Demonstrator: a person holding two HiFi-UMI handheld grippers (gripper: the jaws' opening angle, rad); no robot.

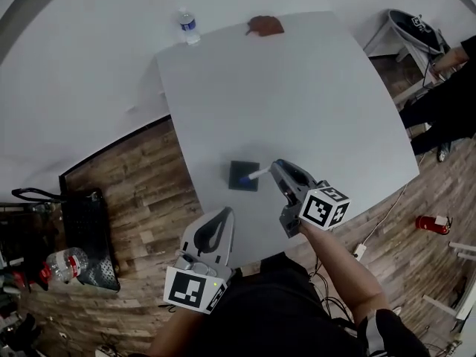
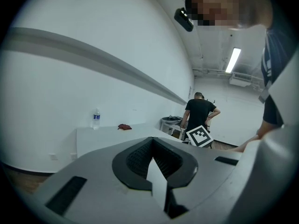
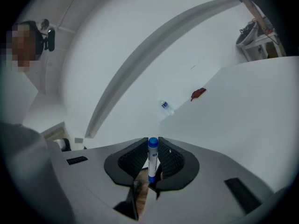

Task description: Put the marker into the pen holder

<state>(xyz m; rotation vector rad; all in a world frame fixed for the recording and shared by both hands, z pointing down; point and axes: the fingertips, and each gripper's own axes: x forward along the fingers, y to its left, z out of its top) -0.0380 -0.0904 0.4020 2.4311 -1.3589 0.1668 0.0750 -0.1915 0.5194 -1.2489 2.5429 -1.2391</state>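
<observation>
A dark square pen holder (image 1: 241, 175) stands on the white table (image 1: 297, 95) near its front edge. My right gripper (image 1: 274, 167) is shut on a white marker (image 1: 259, 173) with a blue end. The marker points left, and its blue end is over the holder's right side. In the right gripper view the marker (image 3: 152, 158) stands upright between the black pads (image 3: 170, 161), blue cap on top. My left gripper (image 1: 222, 213) hangs by the table's front left edge. Its jaws are together with nothing between them (image 2: 156, 171).
A water bottle (image 1: 189, 27) and a brown cloth (image 1: 265, 25) sit at the table's far edge. A person (image 1: 446, 103) stands at the right beside a small stand. On the wooden floor are a black crate (image 1: 88, 236) at left and a red object (image 1: 428, 222) at right.
</observation>
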